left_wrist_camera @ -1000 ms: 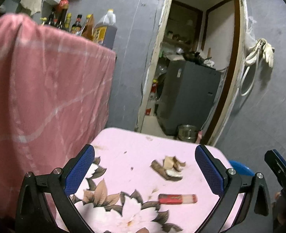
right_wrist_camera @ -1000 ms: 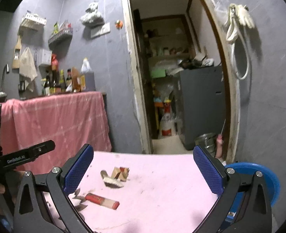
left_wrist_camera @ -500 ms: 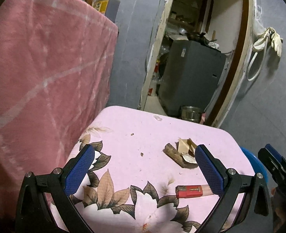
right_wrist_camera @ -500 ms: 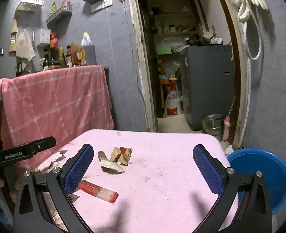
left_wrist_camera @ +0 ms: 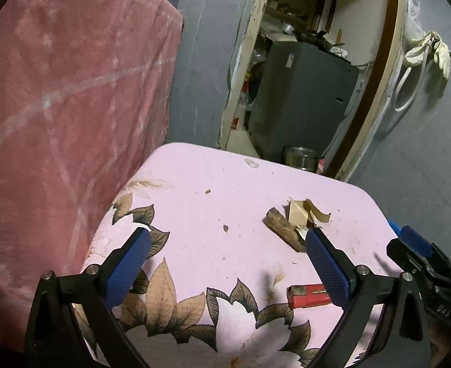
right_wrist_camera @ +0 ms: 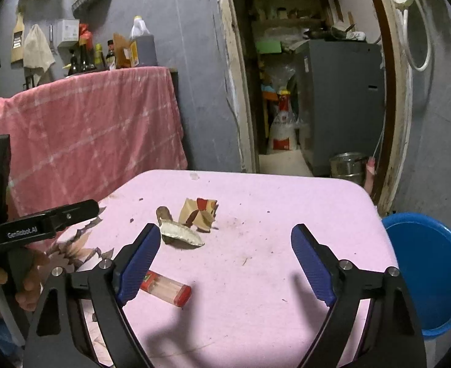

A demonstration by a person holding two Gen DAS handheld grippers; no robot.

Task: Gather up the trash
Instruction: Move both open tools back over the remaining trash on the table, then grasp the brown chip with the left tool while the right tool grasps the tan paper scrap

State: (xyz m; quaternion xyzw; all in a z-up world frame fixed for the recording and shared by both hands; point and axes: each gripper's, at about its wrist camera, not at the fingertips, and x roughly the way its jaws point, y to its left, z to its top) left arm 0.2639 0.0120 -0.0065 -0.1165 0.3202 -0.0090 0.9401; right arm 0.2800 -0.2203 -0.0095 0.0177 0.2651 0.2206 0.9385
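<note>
Nothing collected yet by the look of it: the one blue basin [right_wrist_camera: 433, 273] beside the pink table [right_wrist_camera: 271, 270] shows no trash inside, and all the litter lies on the table. Two grippers hover above it, left gripper [left_wrist_camera: 225, 263] and right gripper [right_wrist_camera: 222, 260], fingers spread wide, holding nothing. The count: one red lighter [right_wrist_camera: 167, 288], one torn wrapper [right_wrist_camera: 199, 214], one brown stub [left_wrist_camera: 283, 230], plus scattered crumbs.

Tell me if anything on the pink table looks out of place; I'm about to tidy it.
Yes. On the pink table, a torn paper wrapper lies crumpled beside a brown stick-like scrap, and a red lighter lies nearer the grippers. Small crumbs dot the cloth. Both grippers hover open, holding nothing.
</note>
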